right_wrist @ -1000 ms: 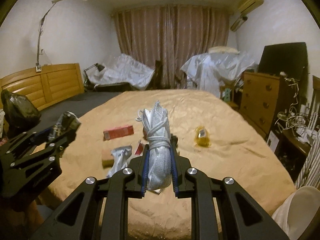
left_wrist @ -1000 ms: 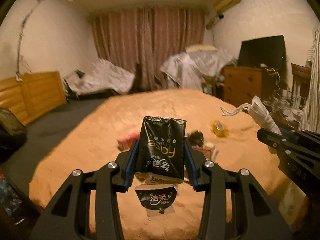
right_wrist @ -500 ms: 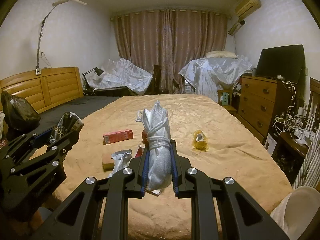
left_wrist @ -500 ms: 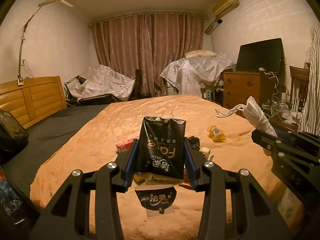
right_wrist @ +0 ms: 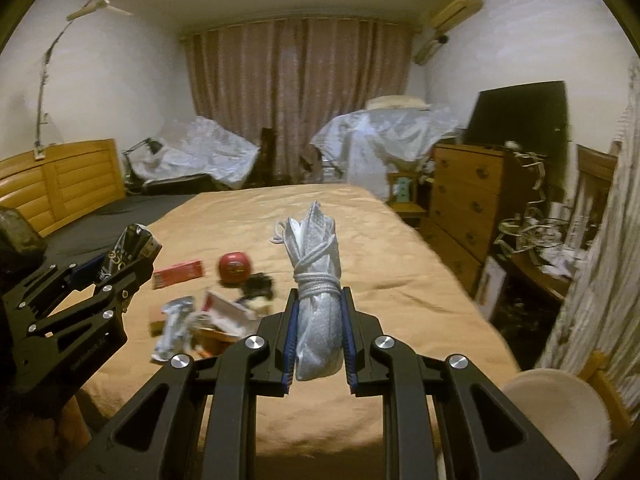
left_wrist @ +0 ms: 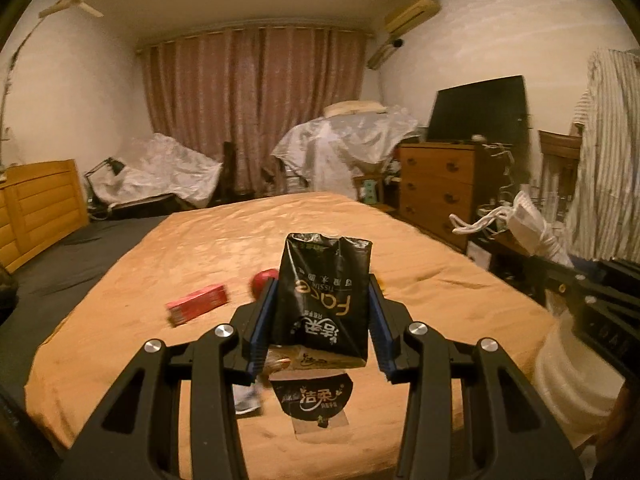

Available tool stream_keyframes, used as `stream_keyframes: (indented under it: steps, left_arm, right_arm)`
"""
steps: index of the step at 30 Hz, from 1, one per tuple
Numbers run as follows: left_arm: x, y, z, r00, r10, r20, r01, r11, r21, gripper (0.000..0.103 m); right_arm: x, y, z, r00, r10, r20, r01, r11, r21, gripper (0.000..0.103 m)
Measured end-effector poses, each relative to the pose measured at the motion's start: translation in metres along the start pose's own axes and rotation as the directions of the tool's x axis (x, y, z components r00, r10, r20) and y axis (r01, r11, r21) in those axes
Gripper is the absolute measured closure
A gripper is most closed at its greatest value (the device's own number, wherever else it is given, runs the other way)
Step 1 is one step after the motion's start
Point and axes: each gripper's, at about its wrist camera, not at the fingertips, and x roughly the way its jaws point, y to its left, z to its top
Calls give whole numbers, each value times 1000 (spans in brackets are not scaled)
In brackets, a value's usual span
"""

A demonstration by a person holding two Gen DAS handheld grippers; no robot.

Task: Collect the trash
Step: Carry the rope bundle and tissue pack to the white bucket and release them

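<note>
My left gripper is shut on a black tissue wrapper and holds it upright above the near end of the orange bed. My right gripper is shut on a white cloth bundle tied with cord, also above the bed. Loose trash lies on the bedspread: a red box, a red round thing, a silver wrapper, a black scrap and a torn red-and-white packet. A black label piece lies below the left gripper.
A white bin stands at the bed's near right corner. A wooden dresser with a dark screen is at right. A wooden headboard is at left. Covered furniture stands before the curtains.
Both grippers have swung to the right and a little lower, each keeping its hold. The trash on the bed now sits further left in both views, and the yellow item has left view.
</note>
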Motion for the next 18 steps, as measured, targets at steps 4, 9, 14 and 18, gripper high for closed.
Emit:
stream_keyframes:
  steps: [4,9,14,18]
  left_arm:
    - [8,-30,7,998,-66,-4,66,998,13,62]
    - [18,-71,10,989,-146,-24,147,988,41,62]
    - [24,-120,11,968,-246,-53,250,965,83,61]
    - [26,-164,9,941,-326,-90,335,935,117,61]
  right_arm:
    - [-20,-43,3,998,-68,-5,69,998,12,83]
    - [-41,-107,2,987,-157,-26,158,987,36,82]
    - [-62,-177,-7,972,-221,-83,227,972,68,82]
    - [-71,-233,-17,958,-239,-159,258,960,111,82]
